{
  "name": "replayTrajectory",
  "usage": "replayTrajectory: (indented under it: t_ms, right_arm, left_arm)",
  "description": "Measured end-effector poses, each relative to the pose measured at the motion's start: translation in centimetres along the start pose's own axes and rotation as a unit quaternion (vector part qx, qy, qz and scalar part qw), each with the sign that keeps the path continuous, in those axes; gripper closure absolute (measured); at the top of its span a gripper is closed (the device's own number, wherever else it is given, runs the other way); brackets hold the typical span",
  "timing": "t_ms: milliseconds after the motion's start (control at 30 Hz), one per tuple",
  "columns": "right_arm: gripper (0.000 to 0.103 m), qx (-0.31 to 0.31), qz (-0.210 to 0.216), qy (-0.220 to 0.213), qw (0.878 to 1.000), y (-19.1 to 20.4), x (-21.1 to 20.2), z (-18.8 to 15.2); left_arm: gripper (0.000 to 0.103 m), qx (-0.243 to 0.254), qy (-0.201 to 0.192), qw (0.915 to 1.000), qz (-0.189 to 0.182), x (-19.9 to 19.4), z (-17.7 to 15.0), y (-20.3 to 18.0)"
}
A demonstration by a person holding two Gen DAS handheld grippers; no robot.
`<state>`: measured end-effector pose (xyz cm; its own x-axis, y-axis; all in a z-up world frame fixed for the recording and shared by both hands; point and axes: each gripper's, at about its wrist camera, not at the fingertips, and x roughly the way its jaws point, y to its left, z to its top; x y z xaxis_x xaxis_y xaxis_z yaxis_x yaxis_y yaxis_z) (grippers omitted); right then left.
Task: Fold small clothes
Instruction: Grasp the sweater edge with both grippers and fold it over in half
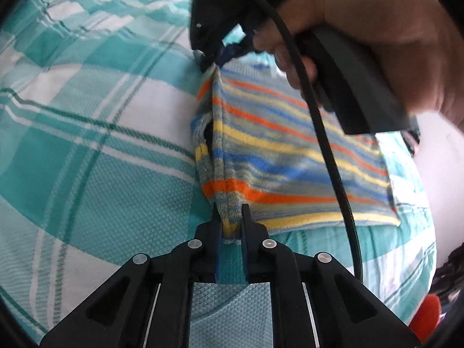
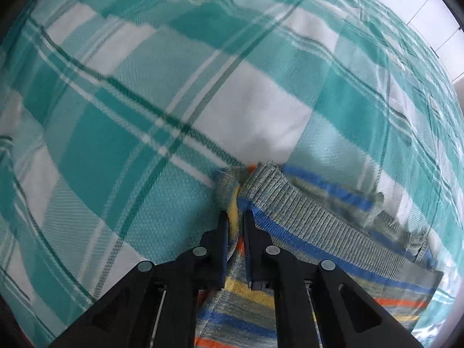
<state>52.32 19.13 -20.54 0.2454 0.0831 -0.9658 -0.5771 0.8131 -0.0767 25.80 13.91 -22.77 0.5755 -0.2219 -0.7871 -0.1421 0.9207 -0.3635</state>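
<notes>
Both pictures are bright, lit by soft daylight. The light looks strongest at the right side, where the white wall [image 1: 435, 179] and the white tiles [image 2: 429, 14] glow almost pure white. The fisheye lens bends everything: the straight lines of the checked bedsheet [image 1: 95, 133] curve like a ball, and a dark ring closes in each round picture. The far sheet near the top edges looks wavy and smeared. The hand [image 1: 385, 40] in the left wrist view is close, blurry and pale. The striped cloth [image 2: 333, 217] is blurred at its right end. Shadows are weak, with only a soft dark patch under the cloth.
</notes>
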Motion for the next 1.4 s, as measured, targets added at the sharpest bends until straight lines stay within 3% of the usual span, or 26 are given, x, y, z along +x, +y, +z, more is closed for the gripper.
replayTrajectory:
  t_ms: [167, 300, 533, 700, 900, 1033, 1167, 1200, 1233, 1300, 1333, 1400]
  right_arm:
    - [0.094, 0.049, 0.054, -0.042, 0.996, -4.1, -3.0, -0.6]
    - [0.094, 0.108, 0.124, -0.085, 0.983, -8.9, -5.8, -2.0]
    - [0.094, 0.169, 0.197, -0.142, 0.955, -18.1, -10.1, -7.1]
    - [0.094, 0.215, 0.201, -0.169, 0.941, -26.5, -12.0, -12.2]
    - [0.094, 0.267, 0.186, -0.168, 0.931, -35.3, -10.7, -18.7]
    - [0.094, 0.303, 0.186, -0.141, 0.924, -39.4, -6.7, -22.1]
    - [0.093, 0.33, 0.194, -0.126, 0.915, -40.8, -2.9, -24.0]
    - [0.088, 0.34, 0.202, -0.128, 0.909, -41.1, -2.4, -24.5]
    - [0.075, 0.348, 0.204, -0.134, 0.905, -41.3, -2.4, -25.0]
    - [0.049, 0.361, 0.203, -0.145, 0.898, -41.7, -2.9, -26.0]
    - [0.047, 0.365, 0.201, -0.155, 0.896, -41.9, -3.6, -26.7]
    - [0.047, 0.347, 0.183, -0.176, 0.903, -41.7, -6.1, -28.7]
  left_arm:
    - [0.096, 0.011, -0.047, 0.9985, -0.027, -3.4, 0.4, -1.0]
    - [0.097, 0.059, -0.082, 0.9942, -0.036, -6.2, 0.4, -4.0]
    - [0.098, 0.127, -0.076, 0.9863, -0.072, -5.7, 1.0, -11.6]
    - [0.098, 0.177, -0.053, 0.9766, -0.111, -3.4, 1.0, -18.5]
    - [0.098, 0.231, -0.001, 0.9637, -0.133, 1.5, -1.1, -25.5]
    - [0.098, 0.235, 0.05, 0.9636, -0.117, 5.7, -3.1, -27.5]
    - [0.095, 0.232, 0.088, 0.9649, -0.087, 8.5, -4.4, -28.4]
    - [0.089, 0.229, 0.089, 0.9659, -0.081, 8.2, -4.4, -28.4]
    - [0.083, 0.229, 0.09, 0.9657, -0.084, 7.5, -4.4, -28.3]
    - [0.06, 0.223, 0.081, 0.9669, -0.093, 4.8, -3.9, -27.1]
    - [0.055, 0.217, 0.067, 0.9692, -0.096, 3.4, -3.7, -26.1]
    - [0.036, 0.192, 0.028, 0.9766, -0.094, -0.4, -3.3, -22.1]
